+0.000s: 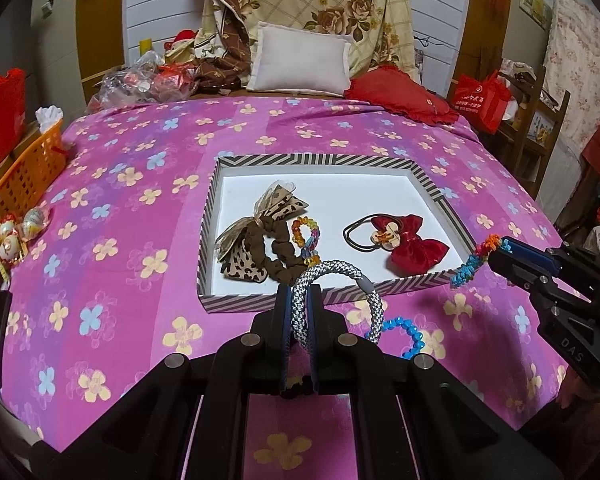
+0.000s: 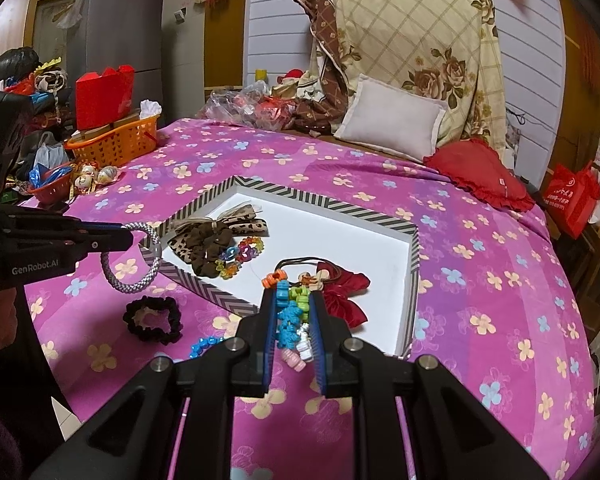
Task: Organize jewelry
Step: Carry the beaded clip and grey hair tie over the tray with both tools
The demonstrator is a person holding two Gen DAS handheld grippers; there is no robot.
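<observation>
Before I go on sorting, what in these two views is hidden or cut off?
- Blue bead bracelet: partly hidden behind the left hand-held gripper and the silver woven bangle in the left wrist view; the right hand-held gripper covers most of it in the right wrist view.
- Multicolour bead bracelet: its lower end is masked by the fingers.
- Red bow hair tie: left part hidden, right wrist view.
</observation>
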